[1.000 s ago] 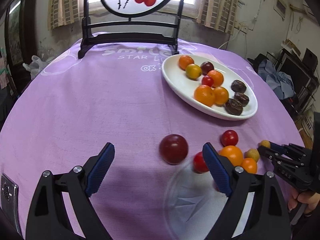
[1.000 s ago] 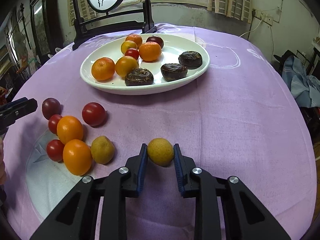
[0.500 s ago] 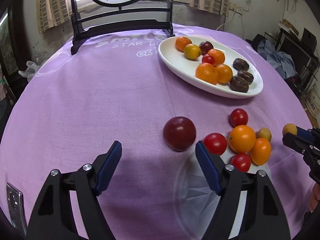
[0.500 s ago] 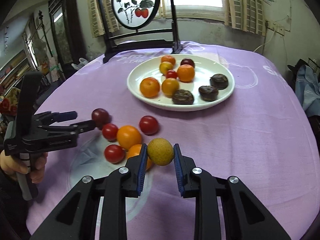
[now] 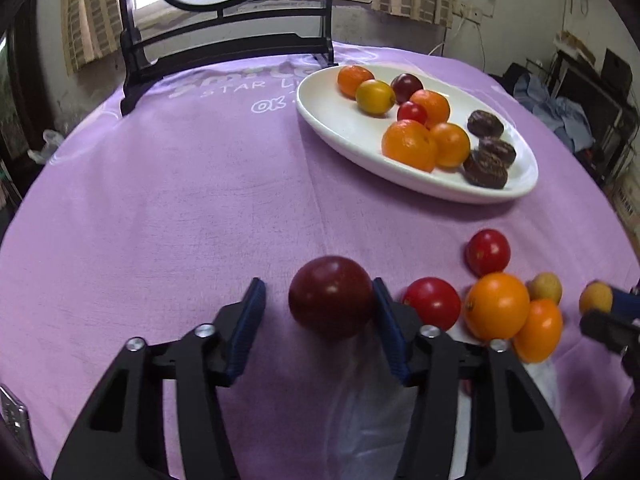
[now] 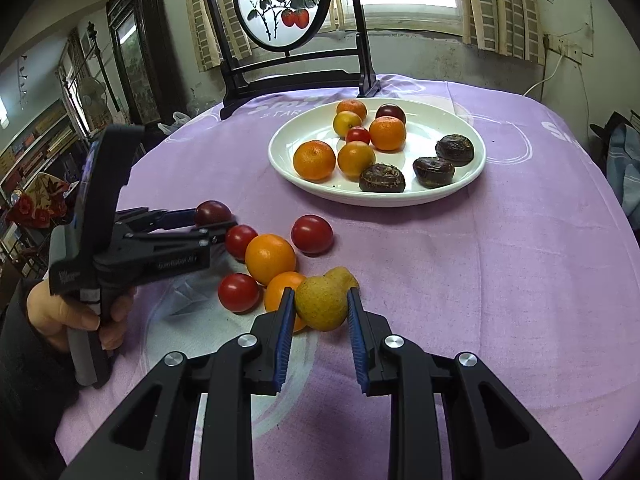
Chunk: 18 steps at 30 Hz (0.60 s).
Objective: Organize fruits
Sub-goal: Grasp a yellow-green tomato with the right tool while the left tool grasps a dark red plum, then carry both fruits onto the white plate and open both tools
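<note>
We see the dark red plum (image 5: 331, 297) lying on the purple tabletop (image 5: 180, 200) between the fingers of the left gripper (image 5: 318, 300): the right-hand pad (image 5: 382, 308) touches or nearly touches its side, while a gap remains on the left-hand pad, so the fingers stand partly spread around the fruit and not clamped on it. In the right wrist view the same plum (image 6: 212, 213) shows between the tips of that gripper (image 6: 202, 222), which a hand (image 6: 76, 316) holds by its grip. We find the yellow-green fruit (image 6: 322, 302) held between the fingers of the right gripper (image 6: 320, 308), both blue pads pressed to its sides; whether it is clear of the cloth we cannot tell. From the left wrist view this fruit (image 5: 596, 298) appears at the tip of the right gripper (image 5: 606, 312) at the far right. Just beside the plum lies a loose cluster: a red tomato (image 5: 432, 303), a second tomato (image 5: 488, 252), a large orange (image 5: 497, 306), a smaller orange (image 5: 538, 330) and a pale yellow fruit (image 5: 545, 288), touching or nearly so. Beyond them stands the white plate (image 6: 300, 176), carrying oranges, a tomato, a plum and three dark wrinkled fruits (image 6: 382, 178). At the far edge stands a round painted screen (image 6: 278, 4) on a black frame.
</note>
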Tool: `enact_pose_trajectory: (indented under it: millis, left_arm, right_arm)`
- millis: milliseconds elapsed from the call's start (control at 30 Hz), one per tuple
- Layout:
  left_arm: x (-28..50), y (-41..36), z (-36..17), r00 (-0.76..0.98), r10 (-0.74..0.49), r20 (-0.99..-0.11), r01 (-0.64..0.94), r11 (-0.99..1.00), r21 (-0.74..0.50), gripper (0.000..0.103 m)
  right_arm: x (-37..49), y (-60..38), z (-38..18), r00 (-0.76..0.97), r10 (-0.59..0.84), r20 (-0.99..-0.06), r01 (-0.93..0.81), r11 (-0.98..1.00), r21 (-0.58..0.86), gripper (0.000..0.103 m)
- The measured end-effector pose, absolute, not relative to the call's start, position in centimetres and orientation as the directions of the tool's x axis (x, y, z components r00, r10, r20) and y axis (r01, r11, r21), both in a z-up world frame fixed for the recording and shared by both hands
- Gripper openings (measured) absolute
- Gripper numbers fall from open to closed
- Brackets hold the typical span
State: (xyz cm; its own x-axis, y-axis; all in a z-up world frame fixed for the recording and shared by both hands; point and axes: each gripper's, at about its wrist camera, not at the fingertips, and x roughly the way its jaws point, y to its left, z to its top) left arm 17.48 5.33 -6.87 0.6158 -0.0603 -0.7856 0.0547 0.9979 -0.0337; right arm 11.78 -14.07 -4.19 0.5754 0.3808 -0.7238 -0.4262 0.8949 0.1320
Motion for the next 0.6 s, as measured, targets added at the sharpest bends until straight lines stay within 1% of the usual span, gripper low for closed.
enact_pose_trajectory:
  millis: [33,200,367,467,600]
  left_arm:
    - [17.5,5.3,-6.8,0.618,-0.075,-0.783,0.062,0.997,-0.047,0.038]
    - [17.0,5.7,-6.4,0.611,-0.094,-0.786,0.050,0.995,-0.081,0.038]
    - [15.5,6.1,-3.9,0.640,-0.142,-0.755,0.052,0.989,-0.142,0.038]
    - [14.7,5.6,-1.9,0.659,-0.184,-0.730,0.079,0.981,-0.176,0.038]
    - [15.1,4.1,-0.2,0.663,-0.195,-0.723,0.115,0.981,-0.158,0.038]
  right_arm:
    - [11.8,-14.1,-4.2,0.578,0.380,-0.722,-0.426,0.895,0.130,0.026]
    - [11.8,-14.3,-4.2,0.604,0.343,-0.719,-0.406,0.909,0.093,0.026]
    - [12.0,-14.8,-3.8,0.631,0.318,-0.707,-0.365,0.927,0.090,0.026]
    - [11.9,-15.2,-2.5,0.669,0.307,-0.677,-0.340,0.936,0.089,0.026]
    - [12.7,-14.9,-0.3,0.714,0.285,-0.640,-0.344,0.938,0.035,0.026]
